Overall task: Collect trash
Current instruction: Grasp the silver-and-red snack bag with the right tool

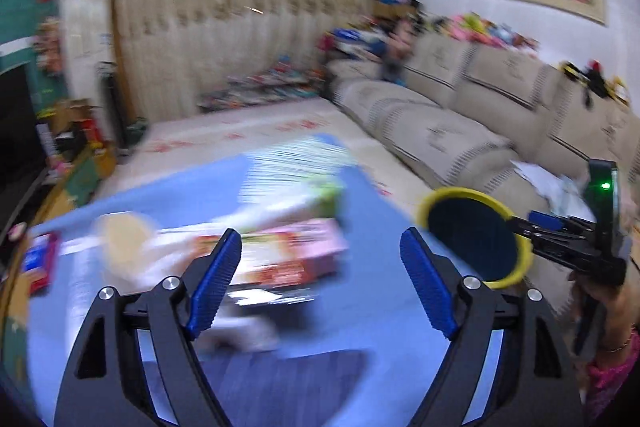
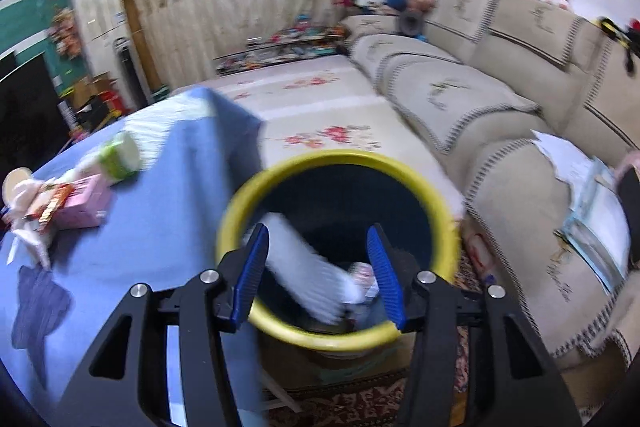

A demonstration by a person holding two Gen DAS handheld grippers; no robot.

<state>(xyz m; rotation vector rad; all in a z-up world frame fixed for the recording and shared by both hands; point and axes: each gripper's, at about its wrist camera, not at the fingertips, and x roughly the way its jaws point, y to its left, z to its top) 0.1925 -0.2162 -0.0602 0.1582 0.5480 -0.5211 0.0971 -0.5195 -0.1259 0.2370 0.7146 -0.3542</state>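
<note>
Only the right wrist view let us look down into the yellow-rimmed bin (image 2: 338, 251), where a white wrapper (image 2: 308, 267) lay among other scraps. The left wrist view showed us the bin (image 1: 474, 237) from outside, carried on the right gripper (image 1: 560, 231), whose jaws stood half apart, apparently about its rim. Our left gripper (image 1: 320, 279) was spread wide and held nothing. Left of the bin, on the blue tablecloth (image 1: 120, 327), lay a pink box (image 1: 288, 251), a green cup (image 2: 120, 157) and a white wrapper (image 1: 132, 243).
</note>
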